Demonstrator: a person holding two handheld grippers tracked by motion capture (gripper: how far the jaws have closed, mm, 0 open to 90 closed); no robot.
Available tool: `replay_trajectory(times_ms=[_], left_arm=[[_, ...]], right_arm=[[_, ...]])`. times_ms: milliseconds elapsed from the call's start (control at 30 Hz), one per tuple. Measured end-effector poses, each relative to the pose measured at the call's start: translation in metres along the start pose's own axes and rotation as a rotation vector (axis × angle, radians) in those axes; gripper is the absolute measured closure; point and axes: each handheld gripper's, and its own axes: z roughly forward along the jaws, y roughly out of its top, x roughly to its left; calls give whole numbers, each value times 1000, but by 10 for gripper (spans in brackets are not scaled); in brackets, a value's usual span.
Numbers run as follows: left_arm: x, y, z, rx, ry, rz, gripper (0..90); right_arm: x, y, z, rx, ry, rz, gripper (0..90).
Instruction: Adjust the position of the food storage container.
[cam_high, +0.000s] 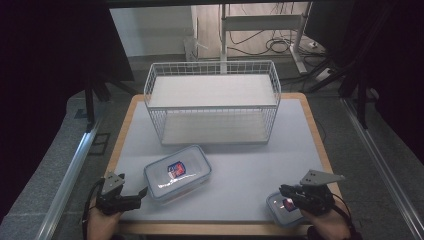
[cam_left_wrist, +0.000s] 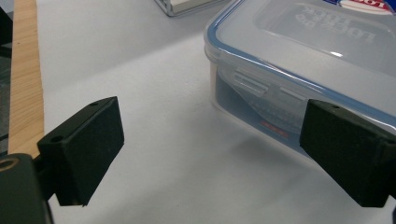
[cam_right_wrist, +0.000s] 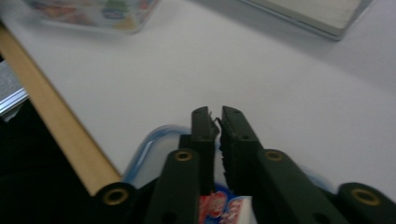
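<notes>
The left tongs (cam_high: 142, 192) are held with jaws wide apart at the near left of the bench (cam_high: 250, 165), level with the side of the large clear box (cam_high: 177, 173), whose blue-rimmed lid is on; nothing is seen gripped between the pads (cam_left_wrist: 86, 140). The right tongs (cam_high: 283, 190) are seen brought together, with nothing visibly between the jaws, over the small clear box (cam_high: 280, 207) lying at the near right edge. A white wire basket (cam_high: 212, 102) is seen standing behind, well apart from both boxes.
</notes>
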Motion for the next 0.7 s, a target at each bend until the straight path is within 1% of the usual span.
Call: replay_trajectory(times_ms=[33,133,167,200,333,400,433,467,533,600,667,700], left_arm=[[0,0,0,-7,-5,1,63],[-1,1,-2,-20,-10,4,63],[-1,1,-2,-20,-10,4,63],[-1,1,-1,-19,-10,4,62],[0,0,-1,-17,-10,1,63],[0,0,-1,-15,-9,-1,63],[0,0,-1,-15,-8,-1,63],[0,0,-1,-15,-6,-1,63],[-1,0,-1,-12,-3,2,63],[-1,0,-1,-10,-1,3,63],[-1,0,-1,-11,2,3,63],[-1,0,-1,-11,2,3,63]], right_arm=[[6,-3,-3,-6,25,-4,894],[16,-7,-5,-1,55,-10,896],[16,-7,-5,-1,55,-10,896],[22,-10,-6,8,82,-12,896],[33,-17,-5,31,125,-26,896],[37,-22,-5,42,145,-27,896],[37,-22,-5,42,145,-27,896],[41,-28,-5,59,162,-27,896],[44,-33,-5,69,175,-30,896],[47,-37,-6,85,201,-35,896],[49,-40,-5,114,216,-45,896],[49,-40,-5,114,216,-45,896]])
